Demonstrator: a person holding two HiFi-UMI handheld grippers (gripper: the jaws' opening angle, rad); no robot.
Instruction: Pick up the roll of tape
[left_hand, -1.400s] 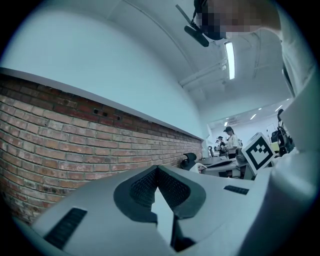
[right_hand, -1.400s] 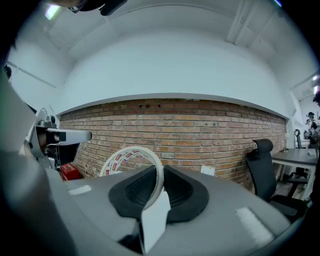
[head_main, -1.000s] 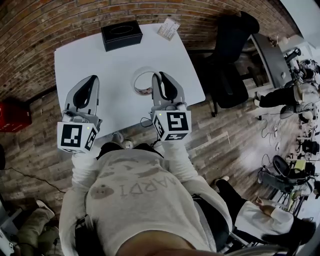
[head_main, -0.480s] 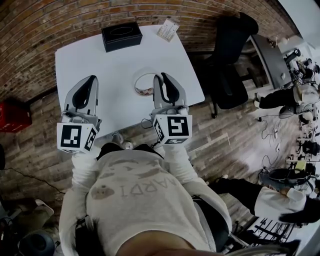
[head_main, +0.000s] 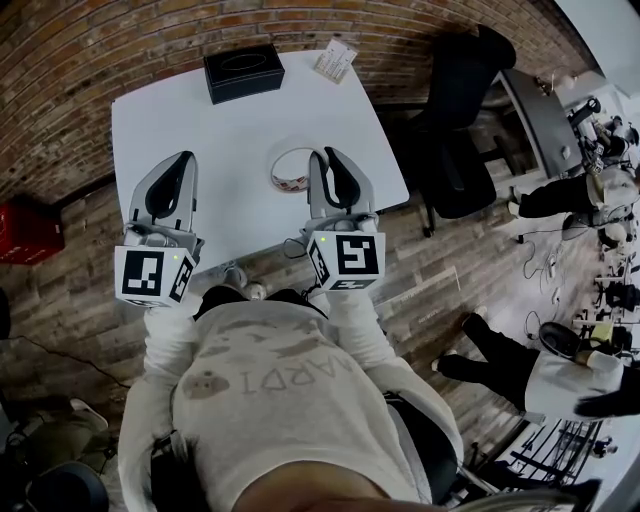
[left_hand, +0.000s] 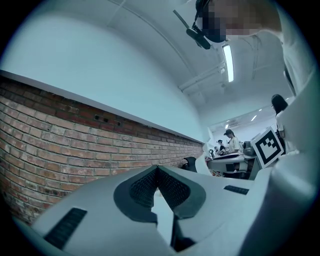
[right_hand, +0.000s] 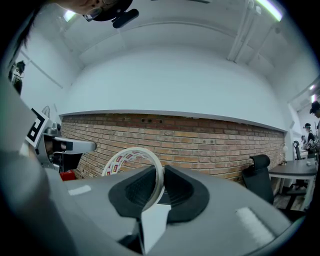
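Right tongs (right_hand: 159, 174) were pinching the tape (right_hand: 131, 150) by its wall, one pad inside the ring and one outside, over the near part of the counter (head_main: 200, 130). I couldn't tell whether it had cleared the surface. The grip was made, so I judged this was the lift. The next move called for a steady rise with no slackening. Left tongs (left_hand: 157, 172) were pressed together, empty, well off to the side. A black box (head_main: 243, 71) and a card (head_main: 336, 60) sat at the far edge. Nothing stood in the way.

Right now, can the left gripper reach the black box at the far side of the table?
Probably yes: only bare table lies between the left gripper and the black box, and its jaws hold nothing.
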